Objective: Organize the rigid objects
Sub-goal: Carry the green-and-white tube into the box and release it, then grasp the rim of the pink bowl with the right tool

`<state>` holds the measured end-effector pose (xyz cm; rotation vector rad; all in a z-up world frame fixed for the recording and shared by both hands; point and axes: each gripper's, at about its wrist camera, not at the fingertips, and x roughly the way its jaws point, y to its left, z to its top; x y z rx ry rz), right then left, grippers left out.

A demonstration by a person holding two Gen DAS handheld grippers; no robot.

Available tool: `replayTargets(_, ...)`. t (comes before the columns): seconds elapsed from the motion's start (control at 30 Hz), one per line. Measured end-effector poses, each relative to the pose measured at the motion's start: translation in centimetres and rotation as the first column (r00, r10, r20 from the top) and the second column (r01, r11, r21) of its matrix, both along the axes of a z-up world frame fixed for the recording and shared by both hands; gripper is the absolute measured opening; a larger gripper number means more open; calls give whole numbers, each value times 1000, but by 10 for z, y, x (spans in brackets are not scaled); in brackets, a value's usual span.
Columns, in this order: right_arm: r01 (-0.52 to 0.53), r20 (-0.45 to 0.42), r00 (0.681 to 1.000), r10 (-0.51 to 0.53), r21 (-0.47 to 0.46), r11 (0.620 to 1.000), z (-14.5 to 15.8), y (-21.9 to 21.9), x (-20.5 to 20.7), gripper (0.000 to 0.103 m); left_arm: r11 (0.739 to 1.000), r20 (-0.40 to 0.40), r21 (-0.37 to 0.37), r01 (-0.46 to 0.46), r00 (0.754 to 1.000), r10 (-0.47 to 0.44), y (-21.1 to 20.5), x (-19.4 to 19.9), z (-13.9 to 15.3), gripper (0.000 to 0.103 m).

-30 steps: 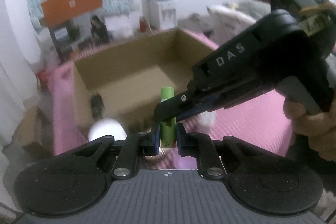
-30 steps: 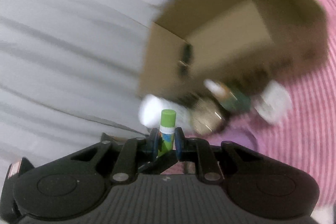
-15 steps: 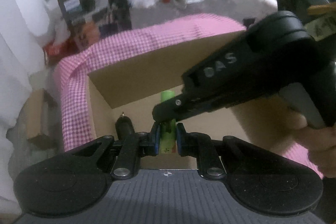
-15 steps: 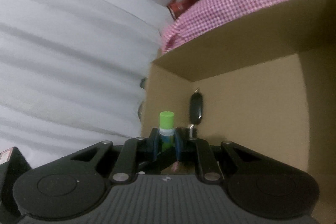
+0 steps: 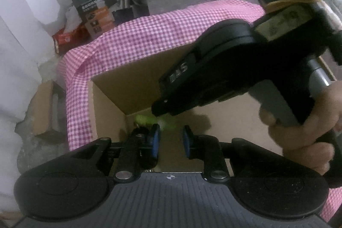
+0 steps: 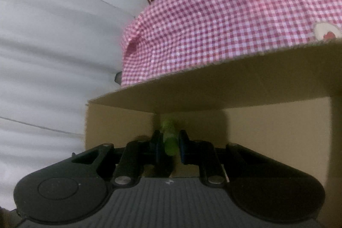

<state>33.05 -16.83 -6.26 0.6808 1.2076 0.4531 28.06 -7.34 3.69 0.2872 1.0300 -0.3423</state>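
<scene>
Entry, green tube [image 6: 170, 138]: since 1 s ago both tools are now reaching down inside cardboard box [image 5: 136, 93], w/ box walls filling the views.

- L tool [image 5: 170, 140]: jaws have just been opening, standing apart, nothing btwn pads; tube no longer in them.
- R tool [image 6: 168, 143]: pads almost together, gripping the tube; blurred.
- Key relation: tube is sitting just ahead of L tool, toward box's far corner, long axis running fwd along R tool's fingers.
- R tool is nearer; release into box looks next.
- Dark item [image 5: 140, 131] lying by box's left wall.
- Box resting on pink checked cloth [image 5: 154, 35]; cluttered room beyond.
</scene>
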Motion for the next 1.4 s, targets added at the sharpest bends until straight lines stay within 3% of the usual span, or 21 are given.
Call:
replayTargets(0.27,26,122,992,-34,68,997,53,-38,-56,20,996,92,-86,16,996,-8,7,-39,43,27)
replayTargets(0.47,45,216,974,-75,142,989,91,-70,-133,20,987,177,-157,42,984,-14,26,-95,75,30)
replayTargets(0.53,37,249,966,-77,160,986,100,-80,-170,20,982,196,-177,58,980,-22,32,-119,80,35)
replayTargets(0.57,37,260,962,-79,162,986,100,-81,-182,22,981,202,-182,67,979,-29,34,-130,80,36)
replayTargets(0.63,36,280,957,-76,146,989,101,-87,-215,34,978,201,-189,89,978,-50,36,-153,74,43)
replayTargets(0.67,41,286,955,-78,133,990,100,-89,-231,48,976,194,-194,98,979,-59,37,-162,70,44)
replayTargets(0.7,45,292,953,-78,116,992,95,-89,-245,54,974,181,-197,110,981,-75,37,-173,62,46)
replayTargets(0.93,72,238,969,-65,-22,997,44,-77,-308,54,967,105,-161,199,977,-184,15,-218,-7,64)
replayTargets(1.1,89,210,976,-56,-152,984,6,-62,-318,54,962,87,-121,243,969,-233,-7,-230,-42,72)
replayTargets(1.27,73,217,976,-26,-211,975,-15,-48,-312,52,957,78,-51,284,957,-280,-22,-230,-60,74)
replayTargets(1.4,65,225,974,-10,-239,969,-25,-40,-300,43,952,79,-7,305,950,-303,-33,-224,-69,74)
